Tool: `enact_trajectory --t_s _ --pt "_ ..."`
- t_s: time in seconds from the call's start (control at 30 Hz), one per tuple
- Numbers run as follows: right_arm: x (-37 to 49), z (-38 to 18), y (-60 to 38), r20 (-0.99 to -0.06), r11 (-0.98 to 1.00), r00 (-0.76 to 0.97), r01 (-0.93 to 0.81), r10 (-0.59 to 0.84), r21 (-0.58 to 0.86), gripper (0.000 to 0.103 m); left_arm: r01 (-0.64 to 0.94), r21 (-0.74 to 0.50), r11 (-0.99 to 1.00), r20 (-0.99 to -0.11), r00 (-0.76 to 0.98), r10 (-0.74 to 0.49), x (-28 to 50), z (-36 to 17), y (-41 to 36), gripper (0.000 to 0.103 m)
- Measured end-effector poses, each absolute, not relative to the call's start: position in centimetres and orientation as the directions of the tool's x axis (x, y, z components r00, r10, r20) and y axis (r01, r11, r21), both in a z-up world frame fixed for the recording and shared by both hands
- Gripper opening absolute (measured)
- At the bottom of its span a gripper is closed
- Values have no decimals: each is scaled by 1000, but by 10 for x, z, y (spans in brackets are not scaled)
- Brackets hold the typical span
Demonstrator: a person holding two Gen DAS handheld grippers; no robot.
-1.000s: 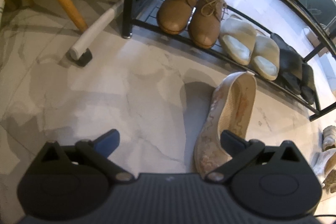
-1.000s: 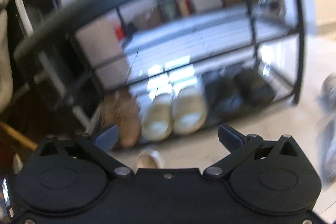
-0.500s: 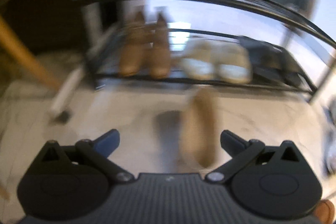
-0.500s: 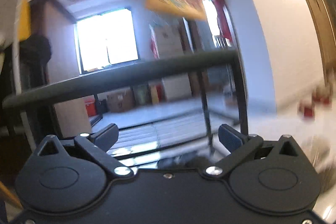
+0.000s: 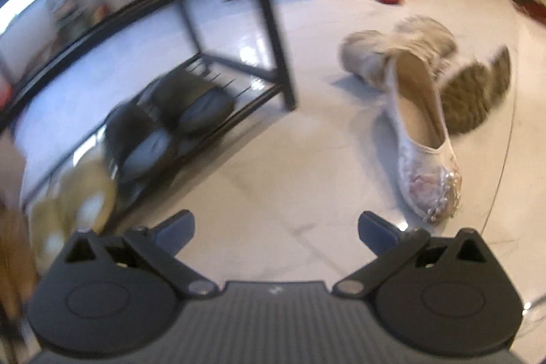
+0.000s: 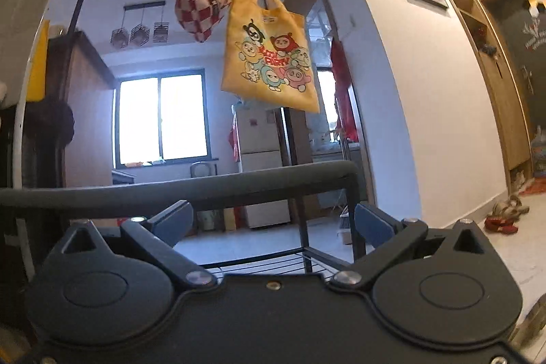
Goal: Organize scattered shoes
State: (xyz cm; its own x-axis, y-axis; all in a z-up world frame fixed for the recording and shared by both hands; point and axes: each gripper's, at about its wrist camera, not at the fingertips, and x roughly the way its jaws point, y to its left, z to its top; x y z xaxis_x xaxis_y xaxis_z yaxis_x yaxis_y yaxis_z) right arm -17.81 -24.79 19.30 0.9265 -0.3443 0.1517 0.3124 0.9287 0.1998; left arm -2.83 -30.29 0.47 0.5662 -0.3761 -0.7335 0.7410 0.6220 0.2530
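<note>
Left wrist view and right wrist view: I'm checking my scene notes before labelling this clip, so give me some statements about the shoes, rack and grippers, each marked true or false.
1. The left gripper holds a shoe. False: its jaws are open and empty above the floor.
2. A white flat lies on the floor, outside the rack. True.
3. Dark slippers sit on the rack's bottom shelf. True.
4. The right gripper points down at the shoes. False: it faces the room beyond the rack, with a yellow bag hanging ahead.
5. The white flat is the only shoe on the floor. False: furry slippers lie just behind it.
</note>
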Motion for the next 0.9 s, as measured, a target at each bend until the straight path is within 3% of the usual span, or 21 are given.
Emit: enact_trajectory --t_s 0.2,0.37,0.53,0.67,0.83,0.9 --pt "-178 183 -271 111 905 924 326 -366 273 103 809 3 588 -793 360 -491 -12 -21 -354 102" --pt "-176 169 -290 85 856 884 416 -460 306 103 812 106 573 -778 427 -461 -29 -41 -413 102" --pt "-168 159 -318 25 776 835 499 -550 386 103 827 117 550 -772 424 -473 -33 -55 -450 102" --pt "-165 149 -330 1 739 800 553 -599 384 103 854 85 513 -784 375 -495 -32 -68 -473 102" --pt "-157 139 -336 -30 729 788 583 -615 358 103 861 -40 506 -803 273 -529 -20 -82 -485 101" --pt "-153 138 -339 -44 728 786 591 -617 347 103 850 -85 520 -797 255 -548 -14 -85 -485 96"
